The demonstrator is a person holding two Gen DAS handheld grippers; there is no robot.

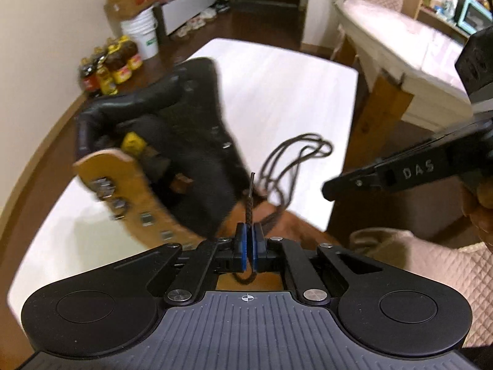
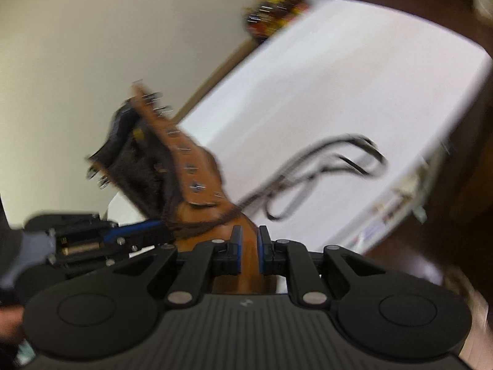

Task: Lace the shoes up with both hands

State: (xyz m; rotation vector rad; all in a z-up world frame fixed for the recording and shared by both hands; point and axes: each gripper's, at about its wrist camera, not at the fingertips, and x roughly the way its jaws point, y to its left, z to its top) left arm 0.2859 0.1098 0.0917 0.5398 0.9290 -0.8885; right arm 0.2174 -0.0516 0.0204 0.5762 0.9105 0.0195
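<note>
A brown lace-up boot (image 1: 197,154) with a black collar and metal eyelets lies tilted on the white table (image 1: 277,77). My left gripper (image 1: 249,237) is shut on the end of the dark braided lace (image 1: 249,206), whose tip sticks up past the blue pads. The rest of the lace (image 1: 295,157) trails in loops over the table. My right gripper (image 1: 326,189) hovers to the right of the boot. In its own view the right gripper (image 2: 249,240) stands narrowly open, with only the boot's (image 2: 191,166) brown leather showing behind the gap. The left gripper (image 2: 166,231) reaches in from the left.
On the dark floor beyond the table stand several bottles (image 1: 107,67) and a white bucket (image 1: 140,34) with a cardboard box on top. A padded bench with wooden legs (image 1: 400,61) stands at the right. A quilted cloth (image 1: 416,262) lies near the front right.
</note>
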